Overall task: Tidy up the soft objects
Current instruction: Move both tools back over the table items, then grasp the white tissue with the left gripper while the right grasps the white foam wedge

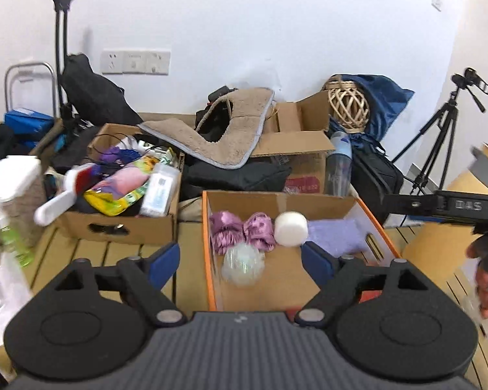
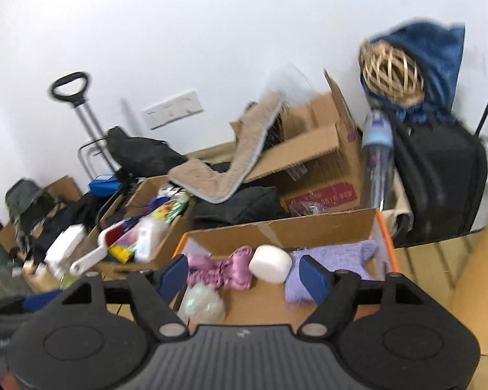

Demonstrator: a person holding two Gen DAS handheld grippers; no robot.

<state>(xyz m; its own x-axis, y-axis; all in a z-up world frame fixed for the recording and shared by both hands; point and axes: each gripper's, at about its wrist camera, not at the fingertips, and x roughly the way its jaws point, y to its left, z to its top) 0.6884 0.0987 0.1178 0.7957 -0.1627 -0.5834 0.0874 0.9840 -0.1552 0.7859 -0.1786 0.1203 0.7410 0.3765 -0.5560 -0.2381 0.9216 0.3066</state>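
Observation:
An orange-edged cardboard box (image 1: 208,247) holds soft items: two pink satin scrunchies (image 1: 240,230), a white foam block (image 1: 290,228), a lilac knitted cloth (image 1: 336,235) and a clear mesh puff (image 1: 243,264). My left gripper (image 1: 240,261) is open and empty, hovering above the box's near-left side. My right gripper (image 2: 245,276) is open and empty above the same box (image 2: 385,227), over the scrunchies (image 2: 224,268), foam block (image 2: 270,264), cloth (image 2: 328,256) and puff (image 2: 201,302). The right gripper's body also shows at the right edge of the left wrist view (image 1: 452,208).
A second cardboard box (image 1: 120,224) at left holds a white brush, colourful packets and a plastic case. A beige fleece mat (image 1: 224,133) drapes over boxes behind. A water bottle (image 1: 340,165), wicker ball (image 1: 348,104), black bag and tripod (image 1: 439,136) stand at right.

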